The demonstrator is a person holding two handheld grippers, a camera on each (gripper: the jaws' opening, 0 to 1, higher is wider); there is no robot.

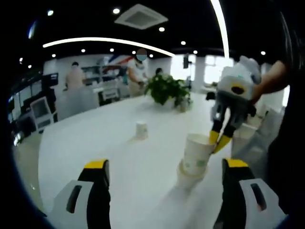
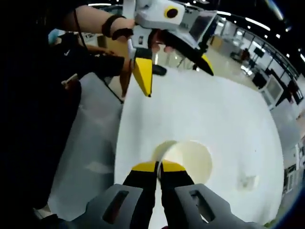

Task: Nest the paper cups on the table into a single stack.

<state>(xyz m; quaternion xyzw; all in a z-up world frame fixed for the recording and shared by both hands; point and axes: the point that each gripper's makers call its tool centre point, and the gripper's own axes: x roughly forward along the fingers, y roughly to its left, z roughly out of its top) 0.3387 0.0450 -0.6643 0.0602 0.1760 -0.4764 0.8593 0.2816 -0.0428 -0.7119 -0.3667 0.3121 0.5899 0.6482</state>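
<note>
A paper cup [image 1: 197, 153] sits tilted in the mouth of the cup stack [image 1: 190, 175] on the white table [image 1: 119, 143], its rim leaning toward the right gripper [image 1: 219, 140]. That gripper comes down from above, and its yellow-tipped jaws are pressed together on the cup's rim at the side nearest the table edge. In the right gripper view the same cup [image 2: 188, 160] is seen from above as a pale open circle, and the right gripper [image 2: 158, 167] pinches its near rim, one jaw inside the mouth and one outside, so far as the blur allows.

The left gripper [image 1: 164, 167] hovers low over the table with its jaws spread wide; the stack stands between them and ahead, touching neither. In the right gripper view the left gripper [image 2: 174, 67] hangs above the table, jaws apart, gripping nothing.

A single cup [image 1: 141, 130] stands alone farther across the table, well apart from the stack. A potted plant [image 1: 167, 89] stands at the far end.
</note>
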